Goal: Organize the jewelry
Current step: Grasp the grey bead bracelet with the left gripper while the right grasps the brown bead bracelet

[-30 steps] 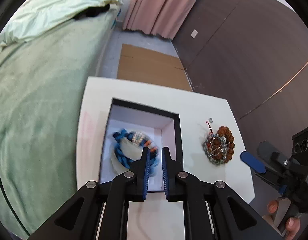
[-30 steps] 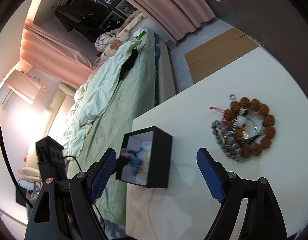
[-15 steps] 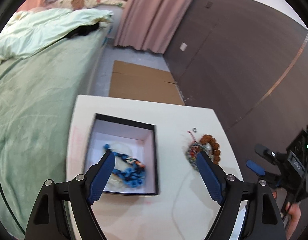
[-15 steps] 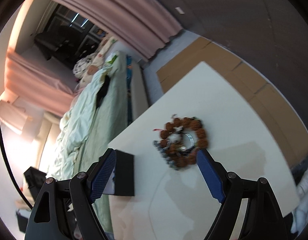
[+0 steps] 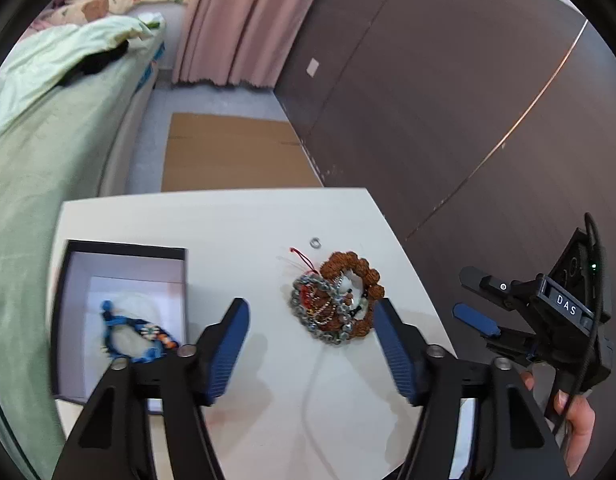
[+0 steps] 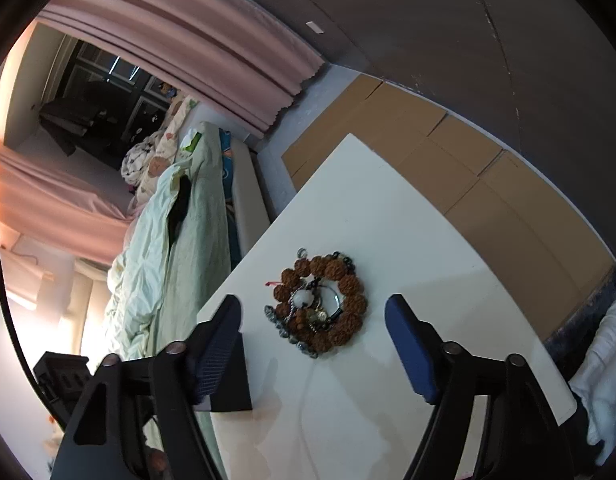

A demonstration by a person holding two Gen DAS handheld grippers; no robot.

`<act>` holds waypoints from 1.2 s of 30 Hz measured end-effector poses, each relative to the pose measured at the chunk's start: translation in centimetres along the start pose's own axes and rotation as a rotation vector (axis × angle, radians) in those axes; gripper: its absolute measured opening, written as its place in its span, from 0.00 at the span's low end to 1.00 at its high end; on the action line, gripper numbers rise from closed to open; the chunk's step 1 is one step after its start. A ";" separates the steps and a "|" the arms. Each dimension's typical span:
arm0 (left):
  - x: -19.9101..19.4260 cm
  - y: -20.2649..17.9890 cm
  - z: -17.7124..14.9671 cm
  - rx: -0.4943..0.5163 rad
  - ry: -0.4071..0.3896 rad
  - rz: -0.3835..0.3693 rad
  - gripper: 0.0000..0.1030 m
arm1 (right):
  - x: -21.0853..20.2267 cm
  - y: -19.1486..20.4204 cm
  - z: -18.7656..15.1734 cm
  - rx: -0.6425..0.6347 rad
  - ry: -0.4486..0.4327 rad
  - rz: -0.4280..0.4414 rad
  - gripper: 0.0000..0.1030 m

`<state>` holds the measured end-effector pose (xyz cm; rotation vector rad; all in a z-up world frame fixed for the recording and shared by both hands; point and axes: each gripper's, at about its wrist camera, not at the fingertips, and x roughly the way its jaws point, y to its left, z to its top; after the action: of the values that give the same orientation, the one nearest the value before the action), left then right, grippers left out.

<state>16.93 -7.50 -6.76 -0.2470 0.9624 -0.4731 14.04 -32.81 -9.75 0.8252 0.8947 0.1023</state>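
Observation:
A black box with a white lining (image 5: 120,264) stands at the left of the white table (image 5: 236,220). A blue braided bracelet (image 5: 134,336) lies inside it. A pile of jewelry (image 5: 335,304), with brown bead and grey bead bracelets, lies to the right of the box; it also shows in the right wrist view (image 6: 319,306). A small silver ring (image 5: 316,242) lies just beyond the pile. My left gripper (image 5: 309,344) is open and empty, above the table near the pile. My right gripper (image 6: 313,344) is open and empty, just short of the pile; it also shows in the left wrist view (image 5: 475,320).
A bed with a green cover (image 5: 40,152) runs along the table's left side. Flat cardboard (image 5: 228,152) lies on the floor beyond the table. A dark wall (image 5: 447,100) stands at the right. A thin white cord (image 5: 311,384) lies on the table.
My left gripper has opened, let go of the blue bracelet in the box, and moved right toward the jewelry pile. My right gripper has swung to face the pile.

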 end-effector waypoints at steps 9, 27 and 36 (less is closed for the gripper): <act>5.3 -1.1 0.2 -0.058 0.085 -0.051 0.48 | 1.3 -1.1 0.4 0.046 0.029 -0.068 0.54; 9.1 -0.3 0.6 -0.036 0.125 -0.021 0.10 | 6.0 0.4 1.7 0.015 0.093 -0.125 0.54; 6.9 1.1 1.6 -0.076 0.080 -0.055 0.10 | 7.0 0.9 1.4 -0.033 0.126 -0.162 0.54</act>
<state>21.87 -9.96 -11.33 -0.3256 1.0553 -0.5000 19.79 -30.18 -13.23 0.7190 1.0721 0.0276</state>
